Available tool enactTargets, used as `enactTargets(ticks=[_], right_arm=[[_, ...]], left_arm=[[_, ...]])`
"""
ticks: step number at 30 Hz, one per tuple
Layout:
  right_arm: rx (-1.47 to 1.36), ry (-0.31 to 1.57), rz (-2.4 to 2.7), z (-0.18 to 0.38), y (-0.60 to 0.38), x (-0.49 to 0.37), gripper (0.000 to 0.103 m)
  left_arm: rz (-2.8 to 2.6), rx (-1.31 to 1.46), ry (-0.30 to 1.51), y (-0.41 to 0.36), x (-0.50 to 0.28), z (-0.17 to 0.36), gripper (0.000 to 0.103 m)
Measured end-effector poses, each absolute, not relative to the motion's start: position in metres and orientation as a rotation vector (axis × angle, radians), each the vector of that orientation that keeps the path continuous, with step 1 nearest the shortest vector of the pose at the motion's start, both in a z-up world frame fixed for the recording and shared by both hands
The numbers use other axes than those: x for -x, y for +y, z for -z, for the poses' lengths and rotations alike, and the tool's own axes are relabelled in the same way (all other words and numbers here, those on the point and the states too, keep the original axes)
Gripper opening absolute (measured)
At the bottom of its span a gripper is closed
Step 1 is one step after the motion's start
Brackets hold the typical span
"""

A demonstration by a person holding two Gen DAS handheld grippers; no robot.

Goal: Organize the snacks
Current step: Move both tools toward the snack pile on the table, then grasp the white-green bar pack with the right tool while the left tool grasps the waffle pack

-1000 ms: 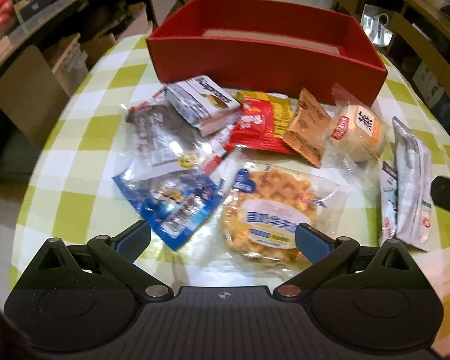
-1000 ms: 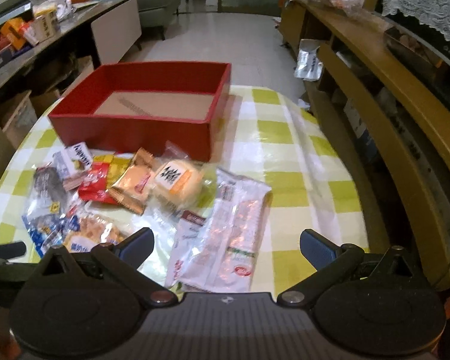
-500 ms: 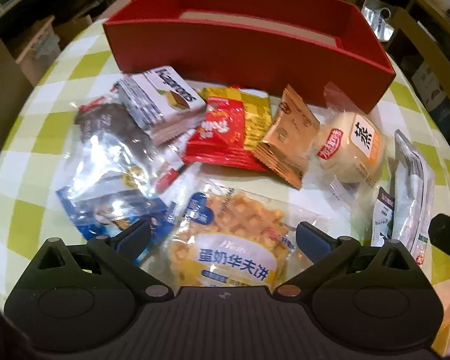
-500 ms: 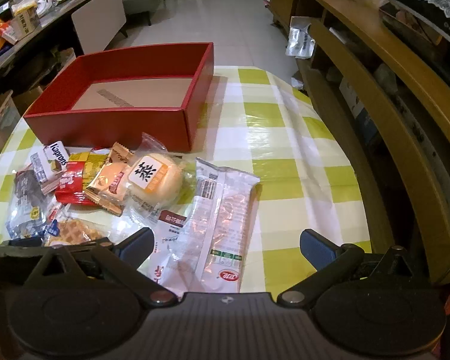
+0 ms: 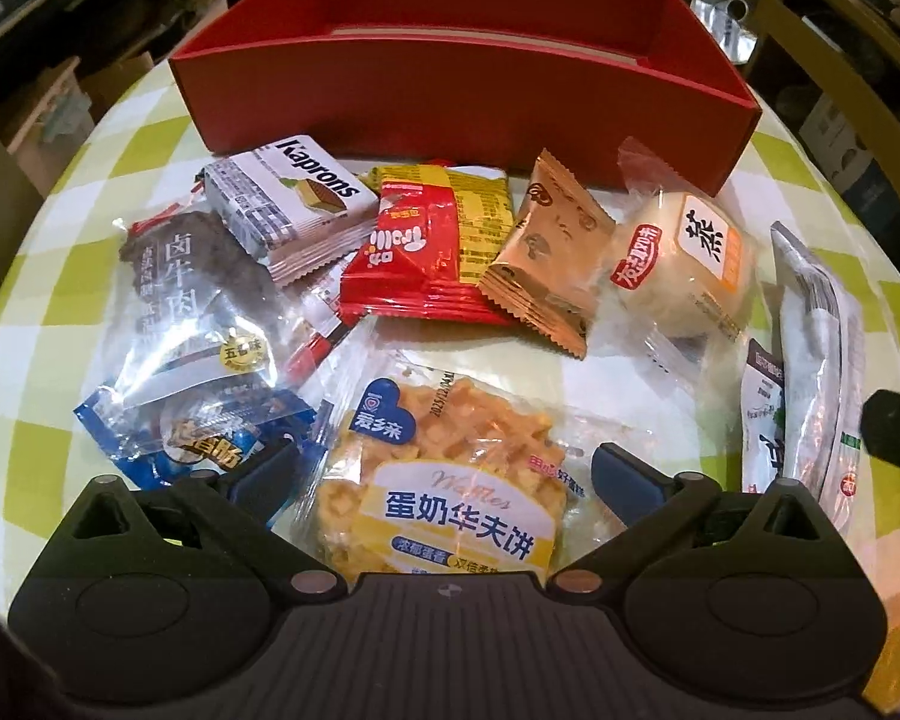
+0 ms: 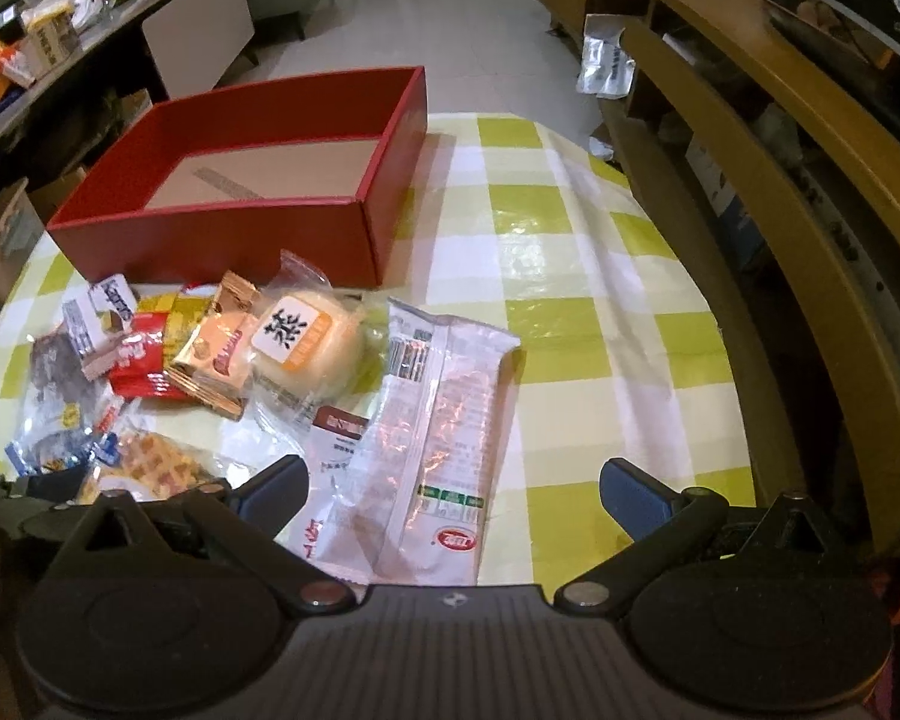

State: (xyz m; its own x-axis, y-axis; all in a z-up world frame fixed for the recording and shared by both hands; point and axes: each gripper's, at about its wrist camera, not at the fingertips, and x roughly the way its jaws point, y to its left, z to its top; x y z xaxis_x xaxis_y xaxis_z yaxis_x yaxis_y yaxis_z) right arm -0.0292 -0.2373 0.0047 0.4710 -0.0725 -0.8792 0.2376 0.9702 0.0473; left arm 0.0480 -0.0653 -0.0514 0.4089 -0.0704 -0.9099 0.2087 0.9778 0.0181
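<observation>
Several wrapped snacks lie on the checked table in front of an empty red box (image 5: 462, 84) (image 6: 222, 234). My left gripper (image 5: 444, 474) is open, its fingers either side of the waffle pack (image 5: 450, 480), low over it. Beyond lie a beef jerky bag (image 5: 192, 300), a Kaprons wafer (image 5: 288, 204), a red-yellow packet (image 5: 432, 246), an orange biscuit pack (image 5: 546, 258) and a round bun (image 5: 684, 264) (image 6: 306, 342). My right gripper (image 6: 456, 486) is open above a long clear pack (image 6: 438, 438). A blue packet (image 5: 192, 438) lies under the left finger.
The green-and-white checked table (image 6: 600, 312) has bare cloth to the right of the snacks. A wooden bench or shelf frame (image 6: 780, 180) runs along the right. Shelves with boxes (image 6: 42, 48) stand at the left. The right gripper's finger (image 5: 894, 426) shows at the left view's right edge.
My left gripper has moved forward and down over the waffle pack, which now sits between its fingers. My right gripper has drifted forward over the long clear pack.
</observation>
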Motion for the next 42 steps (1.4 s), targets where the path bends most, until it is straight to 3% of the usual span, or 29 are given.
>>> enactTargets(ticks=[14, 19, 22, 31, 34, 36, 37, 42], right_arm=[[-0.204, 1.083, 0.222, 0.000, -0.253, 0.021, 0.103], [-0.207, 1.131, 0.233, 0.017, -0.251, 0.011, 0.103], [-0.214, 1.166, 0.223, 0.030, -0.245, 0.003, 0.103], [-0.172, 1.198, 0.241, 0.054, -0.233, -0.010, 0.103], [-0.169, 1.199, 0.224, 0.052, -0.235, -0.010, 0.103], [-0.148, 1.169, 0.200, 0.045, -0.233, -0.006, 0.080], [-0.148, 1.157, 0.178, 0.040, -0.233, -0.004, 0.060], [-0.194, 1.167, 0.140, 0.035, -0.241, 0.006, 0.056]], left_arm=[[0.213, -0.133, 1.194, -0.067, -0.047, 0.059, 0.103], [0.221, -0.082, 1.215, -0.056, -0.048, 0.051, 0.091], [0.229, -0.059, 1.221, -0.049, -0.049, 0.049, 0.089], [0.230, -0.120, 1.217, -0.057, -0.047, 0.057, 0.103], [0.232, -0.151, 1.198, -0.063, -0.045, 0.061, 0.103], [0.236, -0.143, 1.203, -0.062, -0.046, 0.061, 0.103], [0.238, -0.143, 1.207, -0.062, -0.047, 0.061, 0.103], [0.257, -0.115, 1.221, -0.059, -0.047, 0.053, 0.092]])
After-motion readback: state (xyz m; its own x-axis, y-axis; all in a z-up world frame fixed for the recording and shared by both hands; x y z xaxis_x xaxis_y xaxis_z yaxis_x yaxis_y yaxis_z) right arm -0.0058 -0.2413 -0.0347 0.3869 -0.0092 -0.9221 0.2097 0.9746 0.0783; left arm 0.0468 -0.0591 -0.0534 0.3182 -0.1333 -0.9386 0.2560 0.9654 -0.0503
